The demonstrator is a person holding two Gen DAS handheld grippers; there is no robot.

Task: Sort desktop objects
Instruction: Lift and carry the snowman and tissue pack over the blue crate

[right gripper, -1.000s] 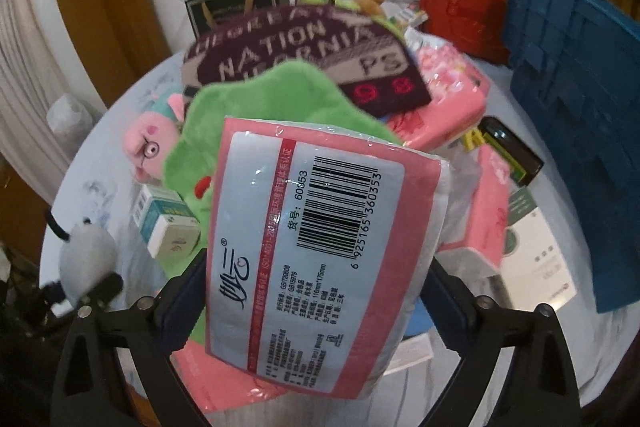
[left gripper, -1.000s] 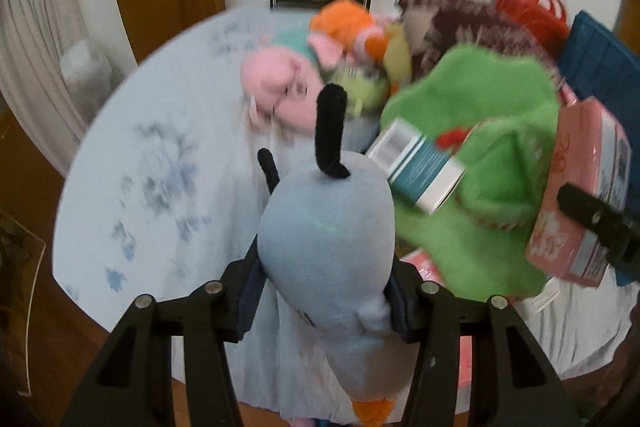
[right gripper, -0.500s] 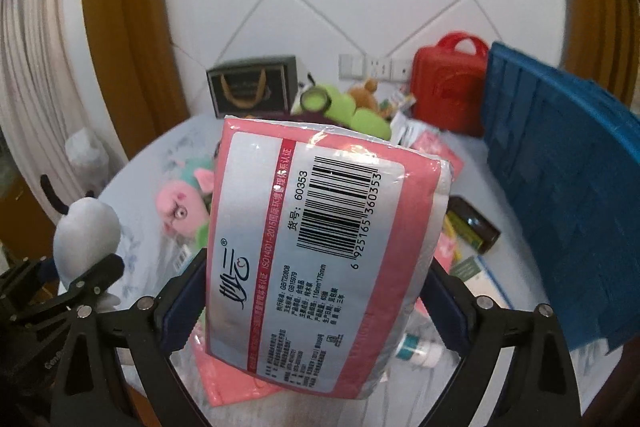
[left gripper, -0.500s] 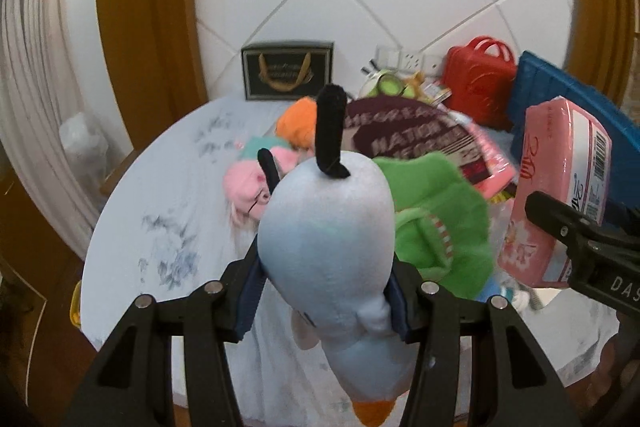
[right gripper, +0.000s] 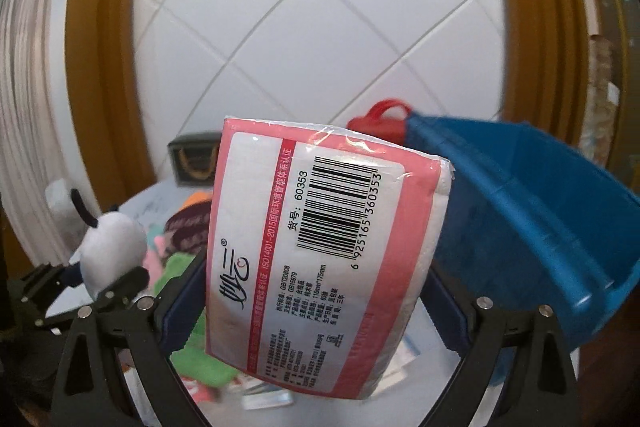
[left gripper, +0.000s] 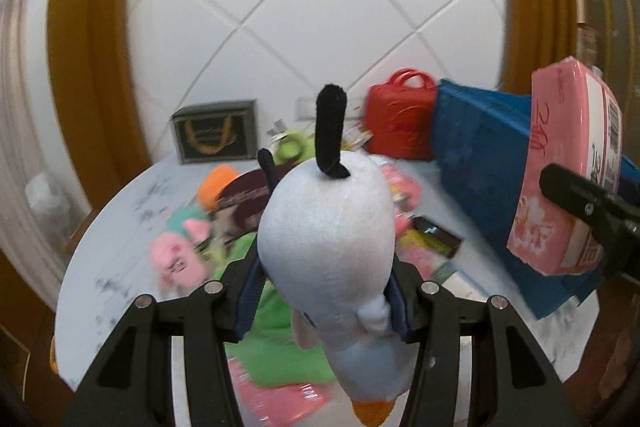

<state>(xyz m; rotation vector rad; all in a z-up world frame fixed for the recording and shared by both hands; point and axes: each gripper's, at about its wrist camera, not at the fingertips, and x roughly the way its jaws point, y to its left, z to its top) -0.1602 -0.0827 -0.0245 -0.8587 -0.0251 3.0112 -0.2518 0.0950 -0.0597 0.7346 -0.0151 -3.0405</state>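
Observation:
My left gripper (left gripper: 324,301) is shut on a grey-white plush toy (left gripper: 326,239) with black antennae and an orange beak, held high above the round table (left gripper: 120,219). My right gripper (right gripper: 316,303) is shut on a pink tissue pack (right gripper: 320,251) with a barcode label, also held high. The tissue pack (left gripper: 564,179) shows at the right of the left wrist view; the plush toy (right gripper: 110,247) shows at the left of the right wrist view. A blue bin (right gripper: 532,219) stands tilted just right of the tissue pack.
On the table lie a pink pig plush (left gripper: 176,255), an orange plush (left gripper: 218,183), a maroon knitted hat (left gripper: 244,199), a green cloth (left gripper: 276,339), and pink packets (left gripper: 280,399). A red bag (left gripper: 400,123) and a dark framed box (left gripper: 216,137) stand by the tiled wall.
Both grippers have risen and tilted up with their loads. The table has dropped lower in both views, and the blue bin's inside now shows in the right wrist view.

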